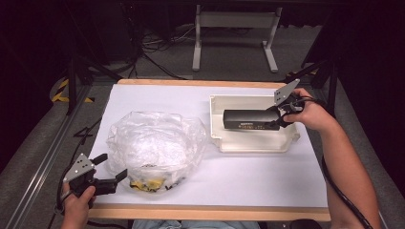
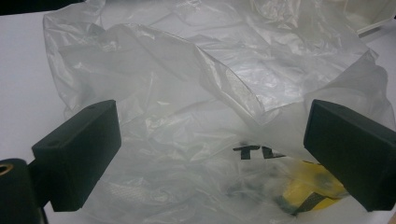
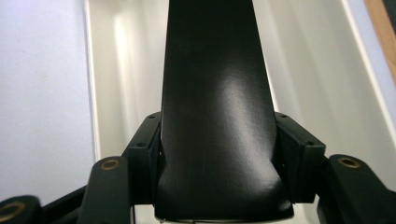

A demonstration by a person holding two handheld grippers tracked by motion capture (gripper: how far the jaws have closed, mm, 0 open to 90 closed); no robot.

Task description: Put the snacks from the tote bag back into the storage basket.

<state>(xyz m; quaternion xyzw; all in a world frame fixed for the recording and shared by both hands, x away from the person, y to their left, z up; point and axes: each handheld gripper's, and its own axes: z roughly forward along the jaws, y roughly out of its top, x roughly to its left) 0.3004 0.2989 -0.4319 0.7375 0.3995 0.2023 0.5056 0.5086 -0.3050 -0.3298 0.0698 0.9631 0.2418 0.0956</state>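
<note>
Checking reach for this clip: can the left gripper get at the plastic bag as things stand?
Probably yes. The left gripper is open, its jaws spread at the near edge of the plastic bag, with nothing between them. The right gripper is busy, shut on the black device over the white tray.

Bag [image 1: 155,143] fills left-centre of table [image 1: 258,176], crumpled, bulging high; left gripper [image 1: 111,167] at its near-left edge, jaws spread, film between them. Tray [image 1: 217,129] at far right; black box [image 1: 250,119] spans its length, clamped by right gripper [image 1: 282,114]. Free strip between bag and tray. Near-right table bare. Far-left strip bare.
</note>
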